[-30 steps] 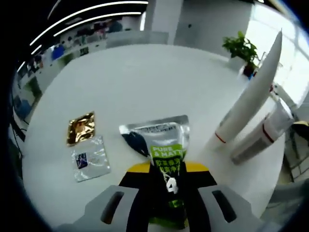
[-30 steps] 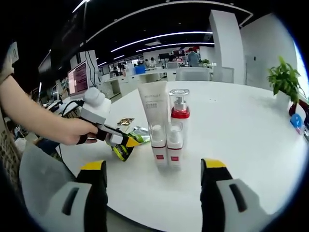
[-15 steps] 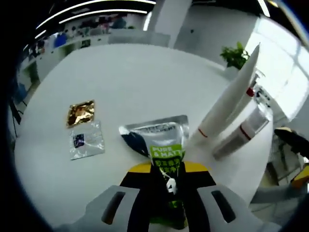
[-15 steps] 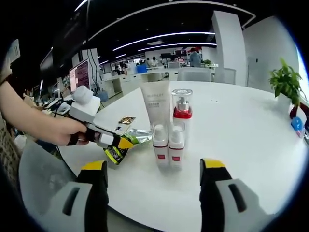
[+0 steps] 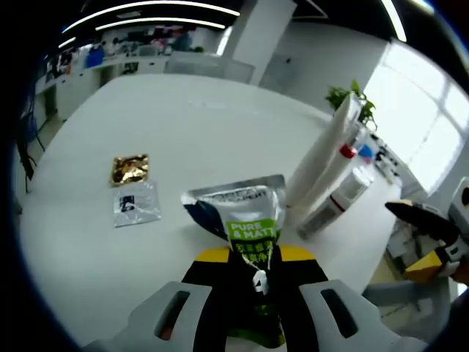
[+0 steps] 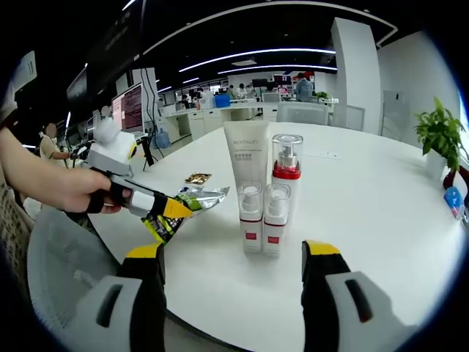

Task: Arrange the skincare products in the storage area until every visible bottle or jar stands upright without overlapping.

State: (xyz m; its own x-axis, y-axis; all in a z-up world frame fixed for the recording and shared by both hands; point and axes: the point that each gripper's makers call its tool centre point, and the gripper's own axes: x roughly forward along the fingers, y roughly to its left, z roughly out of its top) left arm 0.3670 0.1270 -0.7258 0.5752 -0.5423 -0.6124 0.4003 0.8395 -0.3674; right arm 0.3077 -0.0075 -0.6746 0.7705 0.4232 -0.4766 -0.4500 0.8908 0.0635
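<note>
A green sachet (image 5: 253,231) is being pinched by the left gripper (image 5: 254,282) and carried; next, standing it by the bottles (image 6: 265,220) is being called for, while the right gripper (image 6: 233,257) is being held spread

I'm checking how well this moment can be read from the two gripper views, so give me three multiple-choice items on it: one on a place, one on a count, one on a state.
1. Where does the gold sachet lie, seen in the left gripper view?
A. on the white table, beside the clear sachet
B. on top of the tall tube
C. between the right gripper's jaws

2. How many red-banded containers stand by the tall tube in the right gripper view?
A. one
B. three
C. five

3. What is the left gripper doing?
A. open over the table
B. shut on the green-labelled pouch
C. shut on the tall tube

Answers: 1 A, the gold sachet lies flat on the white table next to the clear sachet. 2 B, a pump bottle and two small bottles stand by the tall tube. 3 B, the left gripper clamps the green-labelled pouch.
</note>
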